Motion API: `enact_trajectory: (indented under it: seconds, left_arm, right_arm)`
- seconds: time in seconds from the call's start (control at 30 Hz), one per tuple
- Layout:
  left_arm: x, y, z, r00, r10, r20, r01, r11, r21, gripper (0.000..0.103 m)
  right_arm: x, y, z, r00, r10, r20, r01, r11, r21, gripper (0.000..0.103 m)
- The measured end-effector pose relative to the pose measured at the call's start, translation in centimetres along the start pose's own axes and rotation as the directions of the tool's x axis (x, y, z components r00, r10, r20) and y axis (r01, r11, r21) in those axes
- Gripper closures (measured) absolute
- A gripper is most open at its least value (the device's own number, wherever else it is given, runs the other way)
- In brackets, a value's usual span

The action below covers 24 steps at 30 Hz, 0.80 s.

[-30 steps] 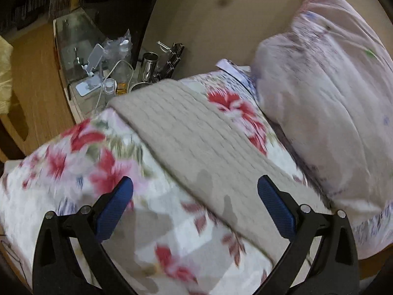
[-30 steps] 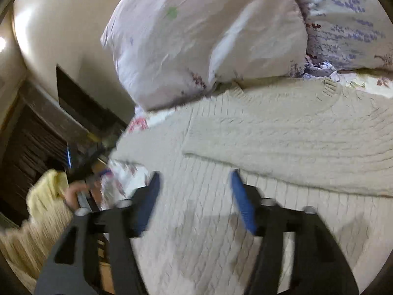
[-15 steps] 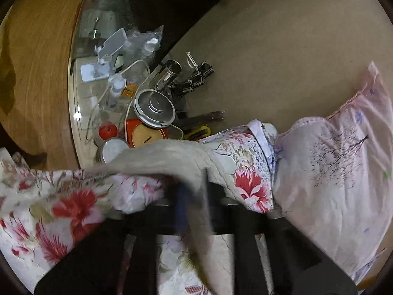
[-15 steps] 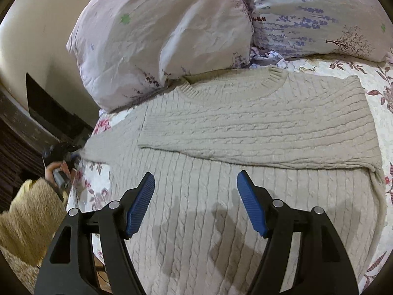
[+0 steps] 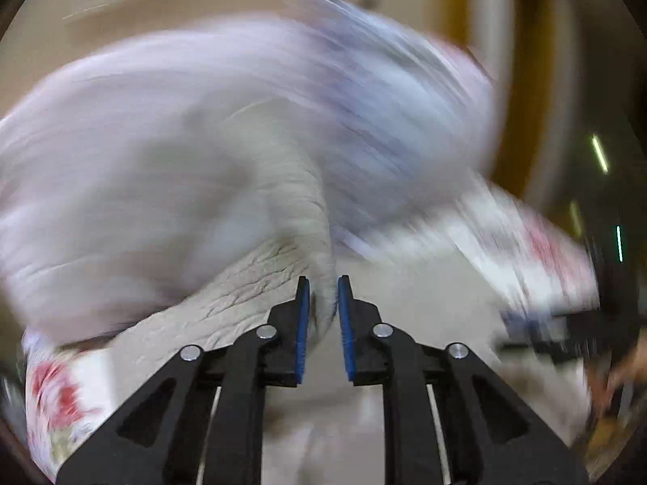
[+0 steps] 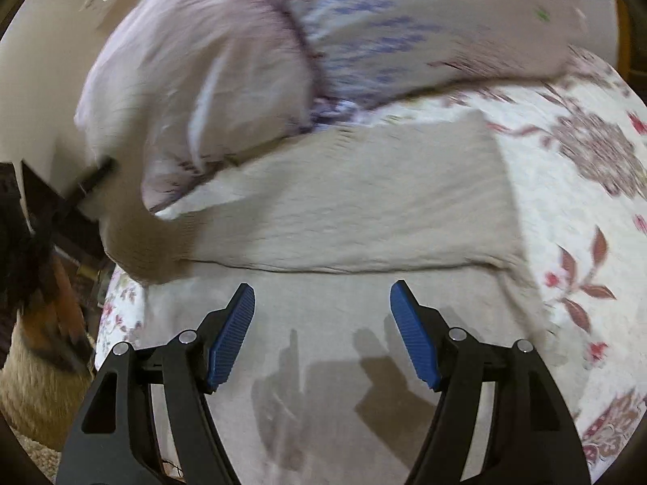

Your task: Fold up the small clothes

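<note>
A beige cable-knit sweater lies flat on the floral bedspread, one sleeve folded across its body. My left gripper is shut on the other sleeve and holds it lifted; the view around it is blurred by motion. In the right wrist view that raised sleeve hangs at the sweater's left side with the left gripper at its top. My right gripper is open and empty, just above the sweater's lower body.
Two pale floral pillows lie against the sweater's collar end at the head of the bed. Dark furniture stands beyond the bed's left edge. A beige wall rises behind the pillows.
My left gripper closed on the sleeve at the bed's left edge and has swung it up toward the sweater. The right gripper stayed open and shifted slightly over the sweater.
</note>
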<state>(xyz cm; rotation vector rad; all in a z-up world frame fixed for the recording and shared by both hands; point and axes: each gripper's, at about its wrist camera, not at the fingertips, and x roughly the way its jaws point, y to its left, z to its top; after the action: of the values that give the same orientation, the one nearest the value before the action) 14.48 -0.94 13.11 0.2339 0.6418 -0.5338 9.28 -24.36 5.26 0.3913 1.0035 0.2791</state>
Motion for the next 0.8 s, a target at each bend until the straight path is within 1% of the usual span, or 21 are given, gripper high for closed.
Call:
enact_trajectory:
  seconds: [0.03,0.07,0.1,0.13,0.17,0.2,0.23,0.3,0.33,0.37,0.4,0.43,0.47,0.5,0.53,0.57,0.63,0.7,0.73,0.77,0.8]
  left_arm:
    - [1.3,-2.5,-0.6,0.999,-0.007,-0.051,0.01,0.998,0.062,0.087]
    - [1.9,-3.7,-1.5,0.996,0.003,-0.086,0.004,0.997,0.081,0.085]
    - [1.9,-3.5,-2.6,0.994,0.023,-0.111,-0.017,0.998,0.053,0.074]
    - [1.7,-2.7,-3.4,0.991,0.046,-0.124,-0.044,0.999,0.018,0.064]
    - [0.9,-0.8,-5.0,0.984,0.104,-0.146,-0.112,0.993,-0.048,0.047]
    - [0.0,1.4,-6.6,0.973,0.15,-0.173,-0.171,0.978,-0.118,0.04]
    - [-0.8,3.6,-8.3,0.961,0.174,-0.214,-0.216,0.958,-0.192,0.037]
    - [-2.3,5.9,-11.3,0.938,0.188,-0.293,-0.275,0.916,-0.293,0.031]
    - [-3.0,6.9,-12.6,0.928,0.188,-0.323,-0.296,0.898,-0.326,0.03]
    - [-3.9,7.7,-15.0,0.91,0.183,-0.371,-0.325,0.871,-0.369,0.03]
    - [-4.6,8.1,-16.7,0.902,0.163,-0.4,-0.334,0.85,-0.408,0.03]
    - [-5.2,8.0,-17.8,0.9,0.142,-0.412,-0.331,0.836,-0.437,0.03]
    - [-5.9,7.8,-19.2,0.901,0.102,-0.422,-0.318,0.817,-0.481,0.03]
    - [-6.5,7.4,-20.5,0.904,0.059,-0.424,-0.296,0.8,-0.522,0.031]
    - [-7.2,6.9,-21.7,0.908,0.019,-0.419,-0.275,0.782,-0.56,0.035]
    - [-7.8,6.3,-22.1,0.914,0.018,-0.405,-0.268,0.776,-0.571,0.036]
    - [-9.1,5.0,-22.9,0.925,-0.028,-0.379,-0.227,0.759,-0.611,0.041]
    - [-10.0,4.3,-24.0,0.933,-0.11,-0.342,-0.164,0.716,-0.678,0.059]
    - [-10.2,3.9,-24.6,0.932,-0.145,-0.332,-0.143,0.695,-0.705,0.062]
    - [-10.3,3.7,-24.5,0.931,-0.156,-0.33,-0.137,0.688,-0.713,0.066]
    - [-10.2,3.2,-24.5,0.929,-0.168,-0.329,-0.132,0.682,-0.719,0.07]
  right_arm:
    - [-0.3,-1.1,-0.2,1.0,-0.021,-0.008,0.021,1.0,0.017,0.032]
    - [-0.8,-2.1,-0.4,1.0,-0.028,-0.009,0.028,0.999,0.032,0.032]
    - [-1.4,-2.9,-0.7,1.0,-0.031,-0.004,0.031,0.998,0.045,0.032]
    - [-2.3,-4.0,-1.2,0.999,-0.043,0.003,0.043,0.997,0.062,0.032]
    - [-2.8,-4.9,-1.6,0.998,-0.058,0.001,0.058,0.995,0.077,0.032]
    - [-3.5,-6.0,-2.2,0.997,-0.074,-0.004,0.074,0.992,0.099,0.032]
    - [-4.1,-7.4,-2.9,0.997,-0.082,-0.014,0.083,0.988,0.132,0.032]
    - [-5.0,-9.3,-4.2,0.996,-0.078,-0.037,0.084,0.978,0.191,0.032]
    - [-5.4,-10.6,-5.3,0.996,-0.066,-0.06,0.078,0.97,0.229,0.032]
    - [-5.5,-11.3,-6.1,0.996,-0.047,-0.079,0.065,0.966,0.248,0.033]
    - [-5.5,-11.9,-7.0,0.994,-0.016,-0.104,0.044,0.963,0.267,0.035]
    - [-5.4,-12.3,-8.0,0.991,0.023,-0.135,0.016,0.96,0.281,0.039]
    - [-5.3,-12.5,-8.8,0.984,0.067,-0.163,-0.017,0.956,0.293,0.044]
    - [-5.3,-12.4,-9.7,0.979,0.105,-0.172,-0.05,0.953,0.298,0.045]
    - [-5.5,-12.2,-10.7,0.97,0.155,-0.184,-0.094,0.948,0.306,0.048]
    - [-5.4,-12.2,-11.2,0.96,0.194,-0.2,-0.124,0.94,0.318,0.056]
    - [-5.0,-12.1,-13.2,0.916,0.31,-0.254,-0.204,0.907,0.369,0.069]
    - [-4.6,-11.9,-14.4,0.886,0.372,-0.277,-0.248,0.885,0.394,0.077]
    - [-4.2,-11.8,-14.9,0.863,0.413,-0.292,-0.276,0.868,0.413,0.086]
    - [-3.9,-11.6,-15.0,0.852,0.43,-0.299,-0.289,0.862,0.417,0.09]
    - [-3.7,-11.3,-15.0,0.846,0.44,-0.301,-0.3,0.86,0.413,0.091]
